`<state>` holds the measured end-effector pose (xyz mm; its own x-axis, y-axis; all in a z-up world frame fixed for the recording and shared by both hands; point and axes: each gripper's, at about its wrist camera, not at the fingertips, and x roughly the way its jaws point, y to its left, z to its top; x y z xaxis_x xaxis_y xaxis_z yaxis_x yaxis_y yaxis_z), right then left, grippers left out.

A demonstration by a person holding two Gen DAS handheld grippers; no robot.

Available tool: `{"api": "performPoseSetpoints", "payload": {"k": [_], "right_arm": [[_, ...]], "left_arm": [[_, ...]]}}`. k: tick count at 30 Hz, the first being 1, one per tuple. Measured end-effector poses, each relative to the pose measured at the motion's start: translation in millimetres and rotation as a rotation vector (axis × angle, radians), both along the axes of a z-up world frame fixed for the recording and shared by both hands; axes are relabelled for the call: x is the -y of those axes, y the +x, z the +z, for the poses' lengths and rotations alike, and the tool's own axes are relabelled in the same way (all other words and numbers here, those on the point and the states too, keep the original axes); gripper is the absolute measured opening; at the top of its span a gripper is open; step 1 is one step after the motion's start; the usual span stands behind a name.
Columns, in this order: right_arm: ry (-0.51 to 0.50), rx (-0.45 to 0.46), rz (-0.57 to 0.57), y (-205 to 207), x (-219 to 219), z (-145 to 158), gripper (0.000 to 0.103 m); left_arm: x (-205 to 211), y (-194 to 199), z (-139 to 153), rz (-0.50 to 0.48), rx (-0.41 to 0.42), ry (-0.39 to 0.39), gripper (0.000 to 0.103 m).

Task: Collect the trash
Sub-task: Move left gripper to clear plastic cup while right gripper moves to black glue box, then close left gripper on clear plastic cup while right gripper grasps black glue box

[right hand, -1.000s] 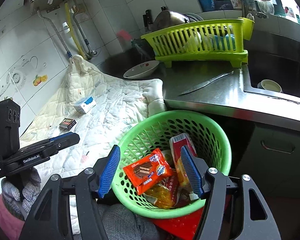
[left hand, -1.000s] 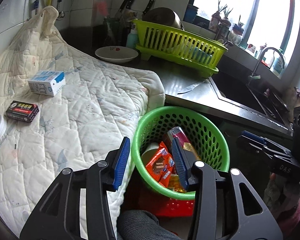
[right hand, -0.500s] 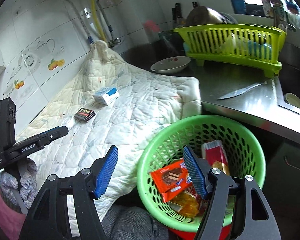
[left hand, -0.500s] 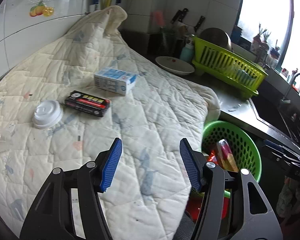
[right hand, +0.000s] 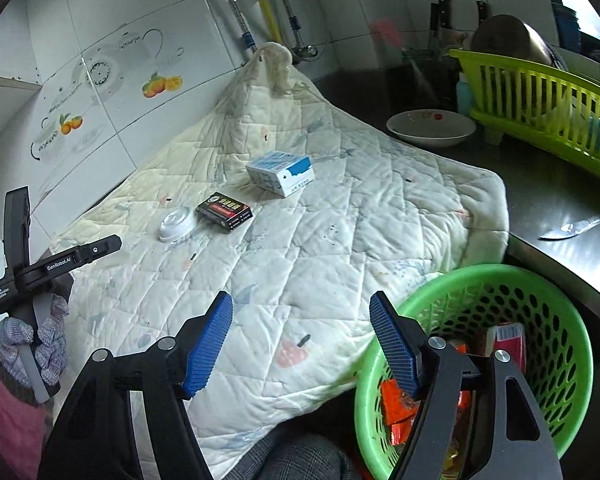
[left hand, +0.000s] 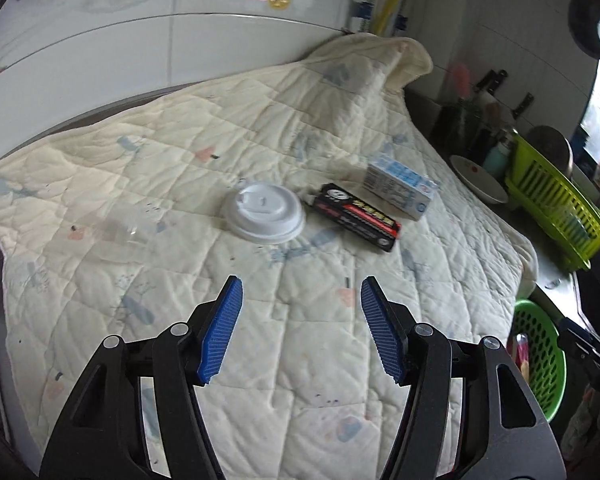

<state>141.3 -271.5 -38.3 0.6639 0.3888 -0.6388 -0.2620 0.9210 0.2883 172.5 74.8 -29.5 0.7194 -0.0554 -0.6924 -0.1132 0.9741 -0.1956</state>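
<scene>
Trash lies in two places: some already in the green basket point(right hand: 572, 320) at the near right edge of the quilt point(right hand: 340, 248), some loose on the quilt farther off. Nearest, the right claw point(right hand: 301, 342) hangs with its blue pads spread wide and nothing between them, partly over the quilt's edge and partly over the basket rim; inside the basket sit an orange snack wrapper point(right hand: 394, 404) and a red-and-pink packet point(right hand: 510, 340). The left claw point(left hand: 297, 326) is likewise spread and empty, above the quilt. Beyond it the white cup lid point(left hand: 264, 213) rests flat, with the black box point(left hand: 358, 217) just beside it on the right and the blue-and-white carton point(left hand: 400, 192) close behind that (touching or not, I cannot tell). Farther back on the steel surface point(right hand: 540, 200) stand a white bowl point(right hand: 430, 128), a knife point(right hand: 576, 230) and a yellow-green dish rack point(right hand: 540, 96)
</scene>
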Motion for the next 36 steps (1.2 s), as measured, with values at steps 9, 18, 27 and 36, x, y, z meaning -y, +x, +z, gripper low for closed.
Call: {"api": "performPoseSetpoints", "payload": {"k": [9, 18, 27, 36], "right_arm": [[-0.032, -0.008, 0.136, 35, -51, -4, 0.069], [-0.064, -0.02, 0.233, 63, -83, -10, 0.07], [-0.129, -0.02, 0.314, 90, -114, -16, 0.071], [-0.156, -0.039, 0.377, 117, -137, -25, 0.074]], "left_arm": [[-84, 16, -28, 0.276, -0.095, -0.179, 0.062], [-129, 45, -46, 0.439, -0.123, -0.281, 0.062], [-155, 69, -57, 0.522, -0.165, -0.299, 0.064], [-171, 84, -61, 0.568, -0.181, -0.323, 0.076]]}}
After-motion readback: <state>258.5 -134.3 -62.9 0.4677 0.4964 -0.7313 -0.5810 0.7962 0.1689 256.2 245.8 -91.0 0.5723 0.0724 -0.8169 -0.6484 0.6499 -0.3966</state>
